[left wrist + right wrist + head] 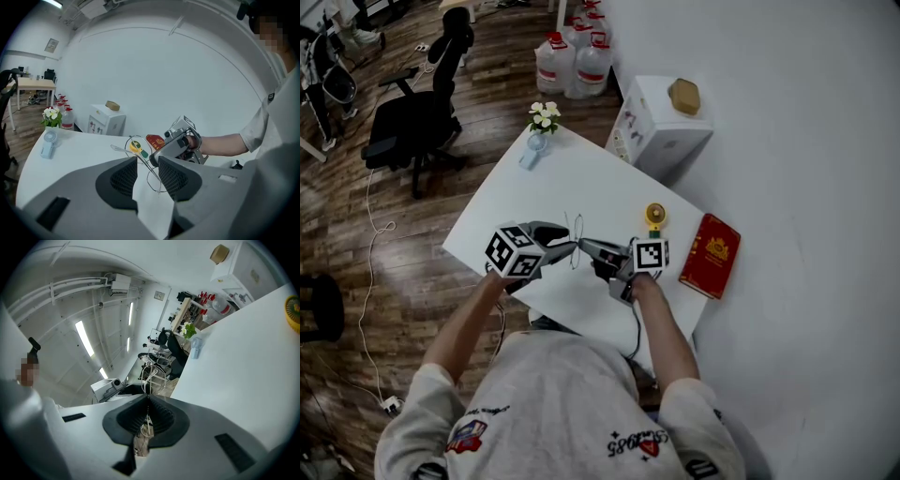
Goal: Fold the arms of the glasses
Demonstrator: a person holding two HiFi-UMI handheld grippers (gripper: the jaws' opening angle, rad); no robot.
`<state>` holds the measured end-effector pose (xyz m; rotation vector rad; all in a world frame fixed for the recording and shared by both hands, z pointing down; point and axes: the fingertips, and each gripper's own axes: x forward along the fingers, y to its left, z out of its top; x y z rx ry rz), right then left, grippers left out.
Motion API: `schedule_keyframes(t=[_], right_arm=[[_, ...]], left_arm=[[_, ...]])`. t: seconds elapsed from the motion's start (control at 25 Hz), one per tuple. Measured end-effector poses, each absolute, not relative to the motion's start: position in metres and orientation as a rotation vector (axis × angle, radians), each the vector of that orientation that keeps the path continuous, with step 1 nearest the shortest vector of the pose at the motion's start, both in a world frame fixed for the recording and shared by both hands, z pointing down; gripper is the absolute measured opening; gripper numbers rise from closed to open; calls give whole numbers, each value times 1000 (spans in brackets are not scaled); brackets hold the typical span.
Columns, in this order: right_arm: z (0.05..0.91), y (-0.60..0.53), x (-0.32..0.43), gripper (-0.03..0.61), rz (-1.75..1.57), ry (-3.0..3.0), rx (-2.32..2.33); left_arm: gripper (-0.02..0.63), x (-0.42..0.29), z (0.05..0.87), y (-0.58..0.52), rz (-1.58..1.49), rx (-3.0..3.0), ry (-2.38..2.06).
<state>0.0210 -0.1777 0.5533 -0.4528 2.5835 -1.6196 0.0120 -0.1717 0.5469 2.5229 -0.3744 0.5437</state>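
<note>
The thin wire-framed glasses (575,234) hang above the white table (534,192), between my two grippers. My right gripper (584,245) is shut on the frame; in the right gripper view the wire (146,376) sticks out past the pinched jaws (148,401). My left gripper (570,247) faces it from the left. In the left gripper view its jaws (147,161) stand apart, with a wire of the glasses (151,173) running through the gap near the right pad, and no squeeze on it shows. The right gripper (180,143) is visible just beyond.
On the table lie a red book (710,255), a yellow round gadget (654,216), a light blue hand fan (532,150) and a small flower pot (544,115). A white cabinet (661,127) stands behind the table, with water jugs (572,61) and an office chair (417,122) on the floor.
</note>
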Motion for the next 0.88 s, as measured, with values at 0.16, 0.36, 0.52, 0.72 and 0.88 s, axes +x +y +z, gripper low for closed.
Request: schedule_keyframes(t=[0.16, 0.36, 0.52, 0.72, 0.88], right_arm=[[553, -176, 21, 11, -1596, 2606, -429], [558, -175, 23, 11, -1617, 2610, -450], [558, -175, 23, 11, -1606, 2610, -440], [556, -178, 26, 11, -1590, 2604, -457], [557, -175, 26, 11, -1606, 2605, -430]], left_arm=[[143, 16, 551, -167, 624, 2545, -325], [193, 22, 552, -162, 714, 2566, -252], [199, 25, 554, -161, 734, 2563, -220], [238, 27, 552, -161, 734, 2592, -232], [255, 30, 554, -152, 741, 2584, -149]])
